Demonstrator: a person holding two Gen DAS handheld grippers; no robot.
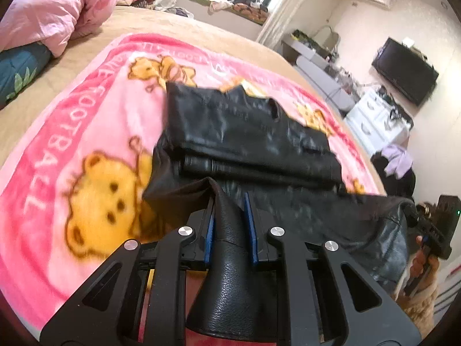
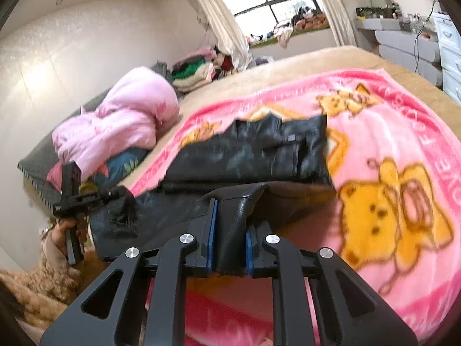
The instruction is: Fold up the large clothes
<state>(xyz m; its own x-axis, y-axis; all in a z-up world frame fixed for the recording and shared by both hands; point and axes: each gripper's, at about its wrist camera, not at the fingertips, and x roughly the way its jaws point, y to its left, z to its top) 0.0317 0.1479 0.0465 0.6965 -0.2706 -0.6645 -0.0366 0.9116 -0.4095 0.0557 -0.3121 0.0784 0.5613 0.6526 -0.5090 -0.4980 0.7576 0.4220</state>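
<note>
We see a bed (image 1: 201, 31) covered in a tan sheet, and spread over it a pink blanket (image 1: 95, 109) printed with yellow bears and the word FOOTBALL along its darker border. At the head end lies a bundled pink quilt (image 2: 124, 118) on top of a dark leaf-patterned pillow (image 1: 20, 69).

On the blanket rests the black leather garment (image 1: 247, 132): its far part lies folded flat in layers, while its near edge is lifted off the blanket and stretched between our two grippers.

Our left gripper (image 1: 230, 216) is clamped on a pinched fold of that black leather, the blue pads (image 1: 209, 230) pressing it from both sides. In the right wrist view, our right gripper (image 2: 230, 230) is likewise closed on a gathered corner of the same garment, the leather bunched between its pads.

Each gripper shows up at the edge of the other's view, held in a hand and gripping the opposite end of the raised leather edge.

Beyond the bed, a window sill holds loose clothes, and a dark television (image 1: 403, 72) hangs on the wall.
</note>
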